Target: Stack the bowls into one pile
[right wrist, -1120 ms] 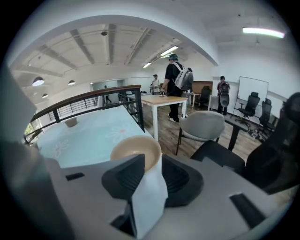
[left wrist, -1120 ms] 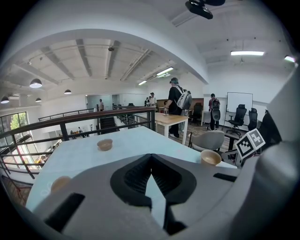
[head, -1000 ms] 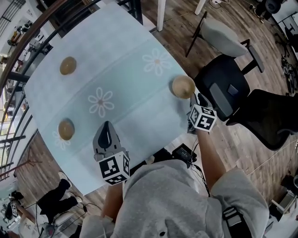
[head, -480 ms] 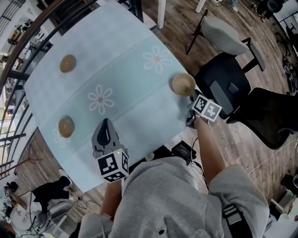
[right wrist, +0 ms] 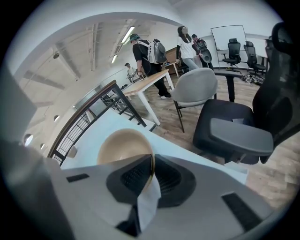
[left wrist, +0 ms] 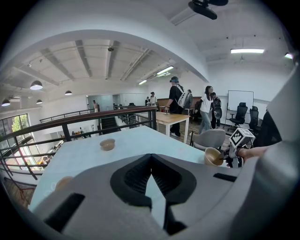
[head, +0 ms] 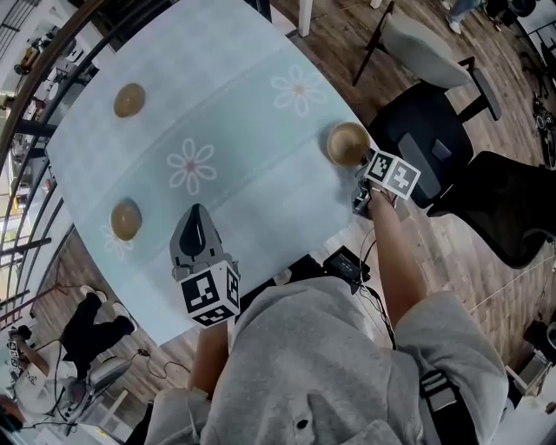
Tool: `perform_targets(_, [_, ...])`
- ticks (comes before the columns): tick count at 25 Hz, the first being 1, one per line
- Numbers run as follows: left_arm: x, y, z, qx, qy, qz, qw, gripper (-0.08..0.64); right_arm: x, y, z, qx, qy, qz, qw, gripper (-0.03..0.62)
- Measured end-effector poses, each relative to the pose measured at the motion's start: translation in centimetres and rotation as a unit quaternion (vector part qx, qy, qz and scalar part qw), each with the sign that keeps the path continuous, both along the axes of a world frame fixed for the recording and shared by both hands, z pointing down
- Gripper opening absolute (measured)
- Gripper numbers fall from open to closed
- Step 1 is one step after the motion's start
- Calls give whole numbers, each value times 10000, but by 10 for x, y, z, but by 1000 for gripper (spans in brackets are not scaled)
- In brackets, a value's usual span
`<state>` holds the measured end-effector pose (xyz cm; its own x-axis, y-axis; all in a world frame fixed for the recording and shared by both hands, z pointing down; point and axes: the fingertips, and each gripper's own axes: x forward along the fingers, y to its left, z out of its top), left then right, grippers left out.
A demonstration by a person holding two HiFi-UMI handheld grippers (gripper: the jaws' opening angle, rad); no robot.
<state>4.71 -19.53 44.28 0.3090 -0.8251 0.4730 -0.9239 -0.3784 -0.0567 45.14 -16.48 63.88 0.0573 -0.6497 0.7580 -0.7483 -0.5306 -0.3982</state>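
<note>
OK, right gripper (right wrist: 151, 164) has its fingers clamped on the rim of the tan round bowl (head: 346, 143) at the right edge of the pale-blue flower-print counter (head: 243, 113). Left gripper (left wrist: 150, 161) fingers are together w/ nothing between. Far-left tan bowl (head: 129, 100) and near-left tan bowl (head: 126, 220) lie well apart to the left, so the carry prob goes leftward.

The room is big, with a white ceiling. A long light (left wrist: 247, 50) glows up there, and round lamps (left wrist: 36, 85) hang on the left. The floor (head: 339, 26) is brown wood. A table (head: 234, 96) wears a light blue cloth with flowers. Beside it stand a black chair (head: 413, 122) and a grey chair (head: 426, 48). A dark railing (left wrist: 93, 118) runs behind the table.
</note>
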Motion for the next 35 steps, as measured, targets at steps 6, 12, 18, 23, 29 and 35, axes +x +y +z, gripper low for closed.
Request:
perform_targets(6, [-5,1,-3,27,-4,-39,10000,17,-2,-1,-7,156,-149,123,9997,37])
perform_targets(12, [-12,4,-5,77,54,-54,9999,17,-11,1,-10,149,-190,97,9997,35])
perform_targets(18, [-24,9,-8,94,130,-102,9998,17,-27,4,-23,196,-248,-3,9995,35])
perform_targets(23, [-41,10,-12,169,175,-164,9996,17,-61,-3,-35,252,-261,-331,9988,35])
perform_targets(29, [-75,12,-14,222,261,-408,9986,17,-125,-21,-48,276,-250,-965,9946,35])
perform_targets(35, [-116,15,-10,287,263,-626,9973,17,-201,-36,-48,289,-345,-1545,9870,35])
